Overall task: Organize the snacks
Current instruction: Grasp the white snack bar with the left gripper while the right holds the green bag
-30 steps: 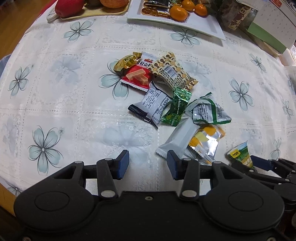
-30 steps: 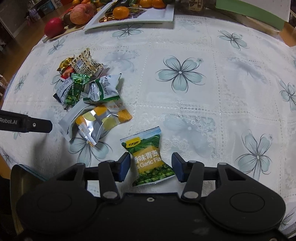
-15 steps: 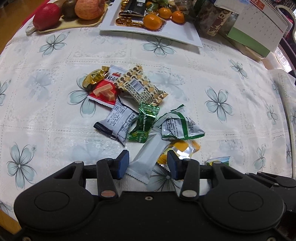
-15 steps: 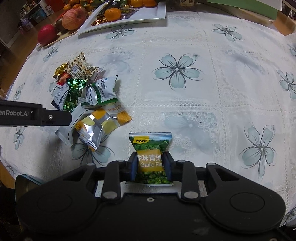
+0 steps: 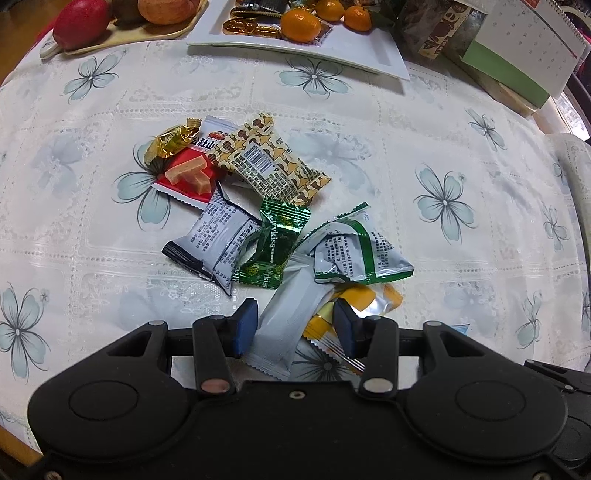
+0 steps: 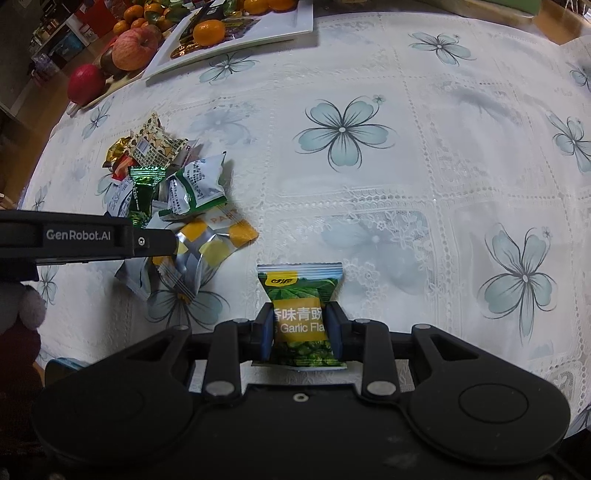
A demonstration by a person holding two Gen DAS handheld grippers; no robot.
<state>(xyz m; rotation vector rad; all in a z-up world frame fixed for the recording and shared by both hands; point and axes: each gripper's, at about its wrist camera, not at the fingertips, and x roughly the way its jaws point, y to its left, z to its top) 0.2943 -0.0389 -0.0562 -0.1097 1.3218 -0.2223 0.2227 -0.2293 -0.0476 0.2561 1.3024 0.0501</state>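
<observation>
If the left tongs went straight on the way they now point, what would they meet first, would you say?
Most likely the plain silver-grey snack sachet, which lies between the open left tongs, with the orange-and-silver foil packet beside it under the right-hand finger. The floral tablecloth lies beneath; depth is hard to judge.

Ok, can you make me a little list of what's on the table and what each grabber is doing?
surface: tablecloth, white with blue flowers
snack pile: mixed wrappers, overlapping, including a dark green candy and a gold-patterned packet
left gripper: jaws open around a plain white packet, having just narrowed slightly; pads not pressing yet
right gripper: jaws just closed on the green garlic pea packet, apart from the pile
back of table: white tray with oranges; fruit beside it
</observation>
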